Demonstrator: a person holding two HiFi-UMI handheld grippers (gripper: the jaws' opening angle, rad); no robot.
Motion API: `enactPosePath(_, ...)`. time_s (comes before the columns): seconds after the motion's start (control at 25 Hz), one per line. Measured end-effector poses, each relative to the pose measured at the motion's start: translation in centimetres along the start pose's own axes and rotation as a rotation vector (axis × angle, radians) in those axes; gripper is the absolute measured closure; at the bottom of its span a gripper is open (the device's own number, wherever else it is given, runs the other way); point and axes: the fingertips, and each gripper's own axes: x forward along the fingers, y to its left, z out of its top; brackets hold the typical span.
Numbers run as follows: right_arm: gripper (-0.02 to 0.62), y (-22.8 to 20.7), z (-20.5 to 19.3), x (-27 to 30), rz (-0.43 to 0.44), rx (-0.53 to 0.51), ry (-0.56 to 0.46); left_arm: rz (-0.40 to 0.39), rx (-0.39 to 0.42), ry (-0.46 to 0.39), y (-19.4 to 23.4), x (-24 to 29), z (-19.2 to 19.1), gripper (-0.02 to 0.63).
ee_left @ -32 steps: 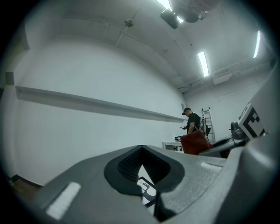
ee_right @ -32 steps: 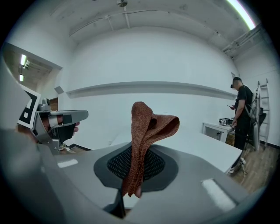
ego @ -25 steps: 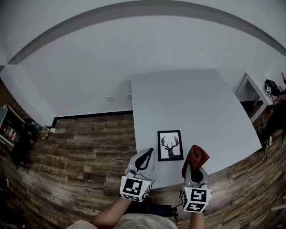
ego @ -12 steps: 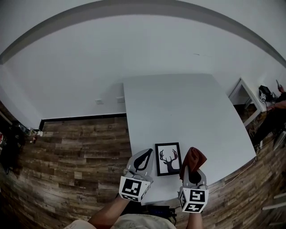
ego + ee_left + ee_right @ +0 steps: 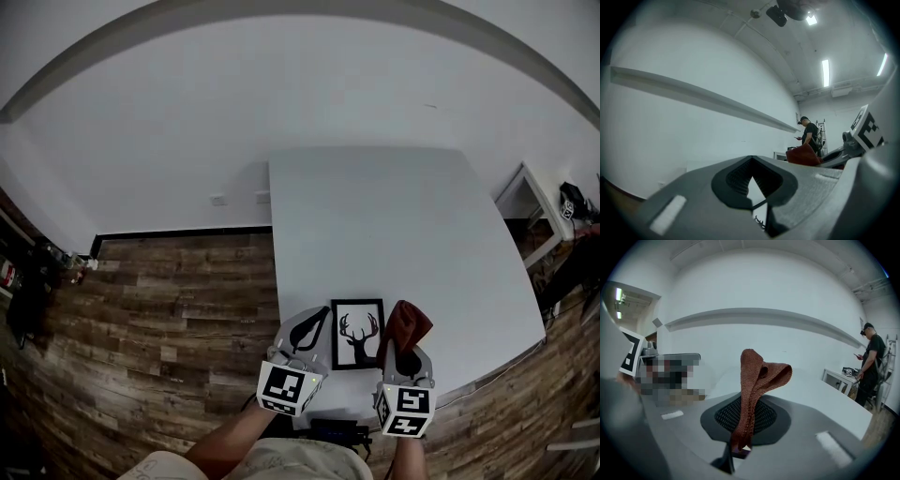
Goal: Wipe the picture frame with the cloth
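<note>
A black picture frame [image 5: 357, 333] with a deer-head print lies flat near the front edge of the white table [image 5: 394, 225]. My right gripper [image 5: 403, 349] hovers just right of the frame, shut on a rust-brown knitted cloth [image 5: 407, 325] that stands up from its jaws; the same cloth [image 5: 757, 380] shows in the right gripper view. Just left of the frame is my left gripper [image 5: 306, 330], shut, with nothing between its jaws. The left gripper view shows a sliver of the frame's print [image 5: 760, 224] below the jaws and the cloth [image 5: 802, 154] beyond.
The table stands against a white wall, with wood-plank floor [image 5: 178, 309] to its left. A small white side table [image 5: 536, 202] stands at the right. A person [image 5: 868, 363] stands beside it, far from the grippers.
Both grippers kept their hold and stayed at either side of the frame. The head camera shifted, so the table and frame sit slightly differently in the view.
</note>
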Motion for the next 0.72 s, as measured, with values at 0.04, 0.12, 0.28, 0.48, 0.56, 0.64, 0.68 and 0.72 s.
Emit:
enactPosePath(0.04, 0.537, 0.0, -0.1, 0.5, 0.011, -0.008, 0.011, 0.007, -0.004, 0.003, 0.1, 0.2, 0.0, 0.606)
enactPosePath(0.12, 0.537, 0.4, -0.4, 1.3, 0.040, -0.031, 0.047, 0.023, -0.010, 0.009, 0.2, 0.4, -0.2, 0.606)
enactPosePath(0.28, 0.537, 1.4, -1.4, 2.7, 0.088, -0.072, 0.136, 0.047, 0.002, 0.002, 0.3, 0.5, 0.1, 0.606)
enactPosePath(0.48, 0.537, 2.6, -3.4, 5.4, 0.146, -0.056, 0.262, 0.073, 0.019, -0.002, 0.7, 0.3, -0.2, 0.606)
enactPosePath(0.56, 0.537, 3.3, -4.3, 6.7, 0.176, -0.040, 0.312, 0.079, 0.018, -0.002, 0.9, 0.1, -0.1, 0.606)
enactPosePath(0.64, 0.537, 4.0, -5.0, 8.0, 0.204, -0.028, 0.354, 0.088, 0.023, -0.012, 1.2, -0.2, 0.1, 0.606)
enactPosePath(0.68, 0.537, 4.3, -5.3, 8.6, 0.215, -0.022, 0.373, 0.093, 0.026, -0.018, 1.4, -0.4, 0.3, 0.606)
enactPosePath(0.72, 0.537, 4.6, -5.6, 9.2, 0.226, -0.018, 0.391, 0.098, 0.030, -0.023, 1.5, -0.5, 0.4, 0.606)
